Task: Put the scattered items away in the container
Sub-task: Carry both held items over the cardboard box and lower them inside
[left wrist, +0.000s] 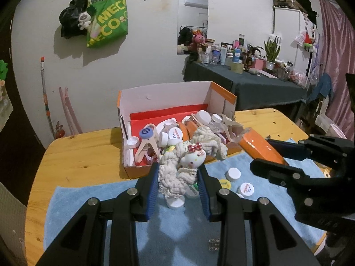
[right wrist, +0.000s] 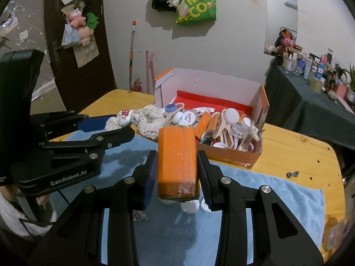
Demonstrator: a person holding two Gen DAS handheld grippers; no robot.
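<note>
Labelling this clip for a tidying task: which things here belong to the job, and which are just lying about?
Job:
- cardboard box
- knitted doll
- orange block
- loose white caps

Lying about:
- green bag
- cluttered side table
- blue towel

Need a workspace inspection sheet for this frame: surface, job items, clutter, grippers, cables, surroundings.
Surface: wooden table with a blue towel over it.
Job's things: open orange box, partly filled; white bottle caps loose on the towel.
Clutter: small metal piece on the bare wood.
Grippers: left gripper shut on a crocheted doll; right gripper shut on an orange block.
Cables: nothing seen.
Surroundings: green bag on the wall, crowded side table.
</note>
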